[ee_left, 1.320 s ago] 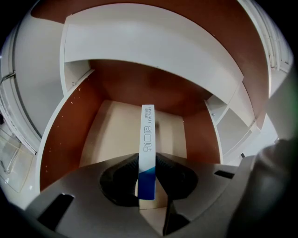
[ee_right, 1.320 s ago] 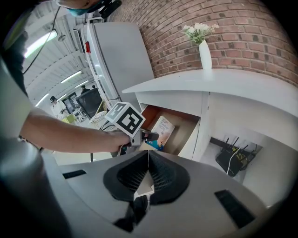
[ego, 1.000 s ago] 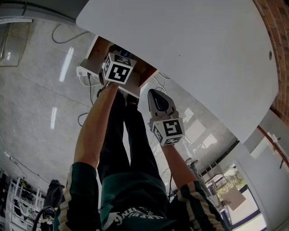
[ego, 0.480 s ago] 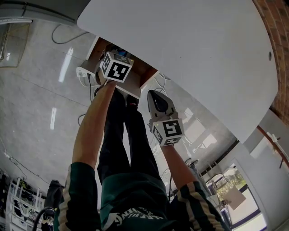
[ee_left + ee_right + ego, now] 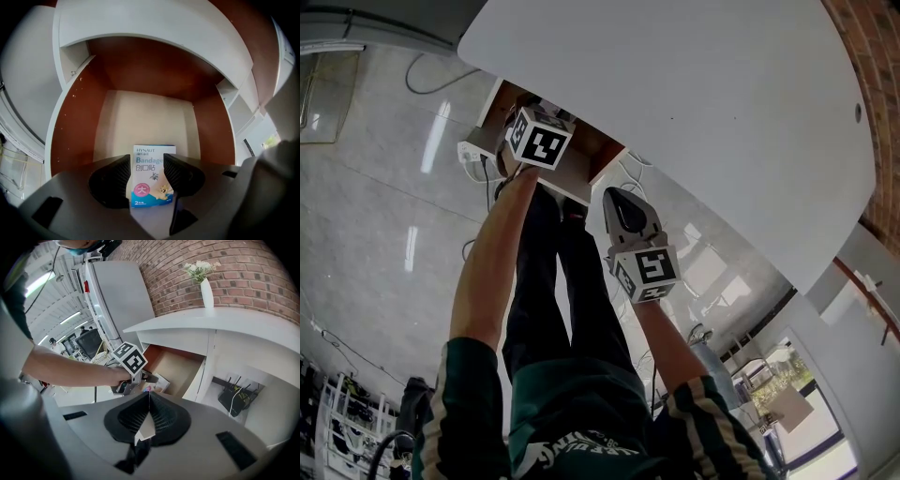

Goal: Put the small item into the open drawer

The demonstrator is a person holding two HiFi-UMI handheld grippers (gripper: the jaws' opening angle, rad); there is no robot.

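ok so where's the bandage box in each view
Head view: not visible; the left gripper blocks that spot.
Left gripper view: bandage box low centre, between jaws that have just been opening, ungripped.
Right gripper view: centre, at the drawer's front.
Shared landmark: the open drawer.

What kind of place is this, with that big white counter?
Most likely the reception area of an office or lab: a curved white counter stands by a brick wall, a vase of flowers sits on it, and the floor is glossy tile.
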